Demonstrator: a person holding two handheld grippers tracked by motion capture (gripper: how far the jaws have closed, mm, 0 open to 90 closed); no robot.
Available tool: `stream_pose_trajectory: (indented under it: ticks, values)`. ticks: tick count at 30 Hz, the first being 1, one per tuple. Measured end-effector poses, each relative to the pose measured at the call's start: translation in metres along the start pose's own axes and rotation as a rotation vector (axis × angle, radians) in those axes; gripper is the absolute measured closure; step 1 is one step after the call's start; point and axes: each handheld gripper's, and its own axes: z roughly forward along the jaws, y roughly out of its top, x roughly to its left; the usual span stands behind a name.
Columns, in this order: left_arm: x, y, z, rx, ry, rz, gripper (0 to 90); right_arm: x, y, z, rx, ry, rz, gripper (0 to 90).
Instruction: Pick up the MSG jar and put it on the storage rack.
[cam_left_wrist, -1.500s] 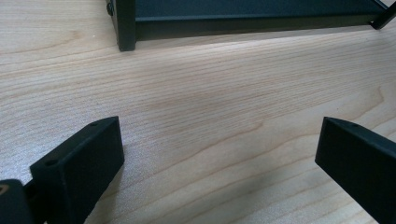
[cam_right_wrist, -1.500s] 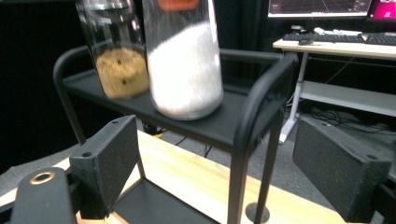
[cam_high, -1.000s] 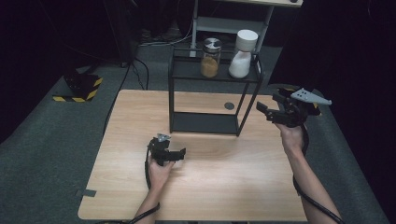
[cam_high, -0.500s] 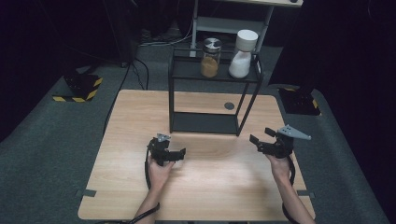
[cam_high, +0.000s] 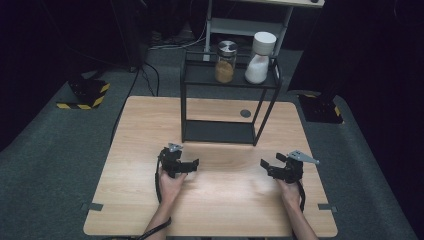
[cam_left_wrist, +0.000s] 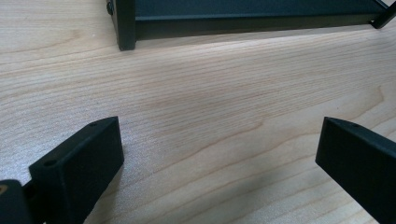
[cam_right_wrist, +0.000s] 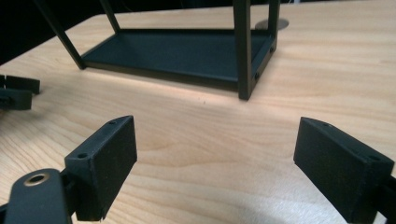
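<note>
Both hand-held grippers rest low on the pale wood-grain worktop (cam_high: 130, 150), in the lower middle of the high view. The left hand-held gripper (cam_high: 190, 165) has its jaws spread wide with nothing between them, and its own view shows bare wood in the gap. The right hand-held gripper (cam_high: 265, 165) is likewise spread and empty.

Nearest to them is the black shelf rack (cam_high: 192, 107), standing in the centre of the frame just beyond the 2 grippers, apart from both. It looks like thin square metal tubing with a matt finish, stiff and fairly light, with 1 flat tray at the bottom and 1 on top. A corner post (cam_right_wrist: 243, 51) in the right gripper view seems the best place to pinch, since its flat sides should not slip.

On the top tray, in the upper centre of the frame, stand 2 jars side by side. The glass jar (cam_high: 225, 62) has a metal lid and brown contents; the white jar (cam_high: 259, 59) has a white cap. Both are probably smooth, rigid and breakable, and moderately heavy when filled, so a grip around the body below the lid would suit.
</note>
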Motion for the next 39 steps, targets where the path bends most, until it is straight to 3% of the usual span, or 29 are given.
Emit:
stream_pose_trajectory:
  ticks: [9, 21, 39]
  values:
    - [0.000, 0.000, 0.000, 0.000, -0.001, -0.002, 1.0, -0.003, -0.010, 0.006, 0.015, 0.012, 0.032, 12.0]
    - [0.001, 0.001, -0.002, 0.011, -0.005, 0.007, 0.5, -0.005, -0.006, 0.012, 0.056, 0.022, 0.035, 10.2]
    - [0.001, 0.001, -0.002, 0.012, -0.004, 0.010, 0.5, -0.008, -0.006, 0.012, 0.060, 0.026, 0.060, 10.6]
